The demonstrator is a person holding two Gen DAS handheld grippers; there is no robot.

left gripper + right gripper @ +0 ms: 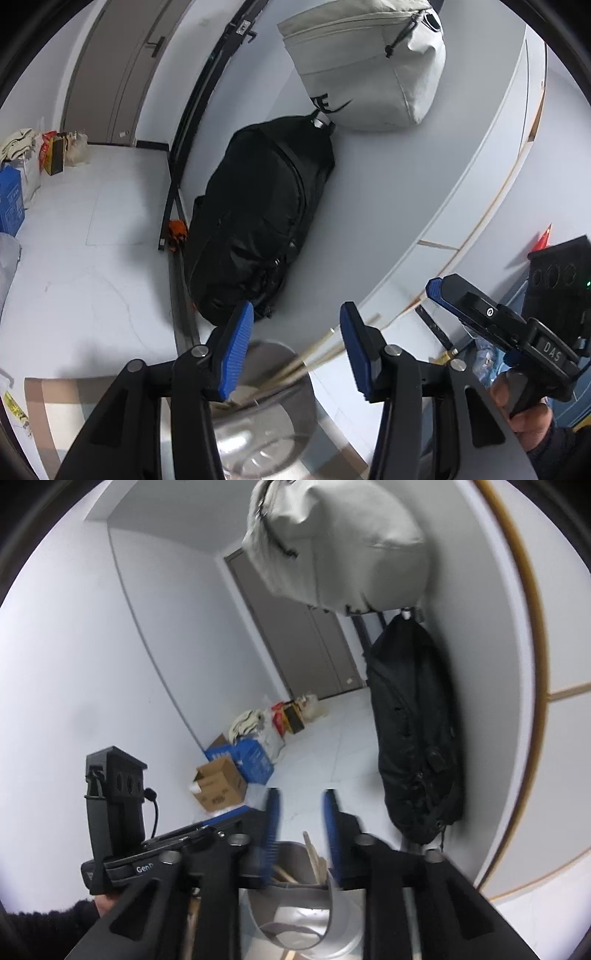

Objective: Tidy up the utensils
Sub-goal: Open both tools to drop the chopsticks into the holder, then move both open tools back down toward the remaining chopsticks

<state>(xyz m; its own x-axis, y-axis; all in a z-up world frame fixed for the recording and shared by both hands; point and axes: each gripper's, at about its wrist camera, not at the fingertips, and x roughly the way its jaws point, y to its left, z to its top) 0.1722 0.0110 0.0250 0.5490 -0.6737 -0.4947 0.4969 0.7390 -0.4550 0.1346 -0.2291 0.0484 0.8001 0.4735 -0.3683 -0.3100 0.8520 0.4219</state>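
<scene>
Blue-padded left tongs (pixel 297 347) stand spread with nothing pinched; just below them sits a steel cup (pixel 266 417), its wooden chopsticks (pixel 314 360) slanting up to the right, between the pads. From the right wrist, the right tongs (pixel 301 834) are also parted and empty, directly above the same cup, sticks pointing up between them.

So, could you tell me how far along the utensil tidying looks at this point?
Done: wooden chopsticks already stand in the steel holder, their tips leaning out over its rim. In hand: nothing; the left gripper and the right gripper both stand open just above the holder, with no utensil between the pads. Left: I cannot tell, since no loose utensils show in either view.
</scene>
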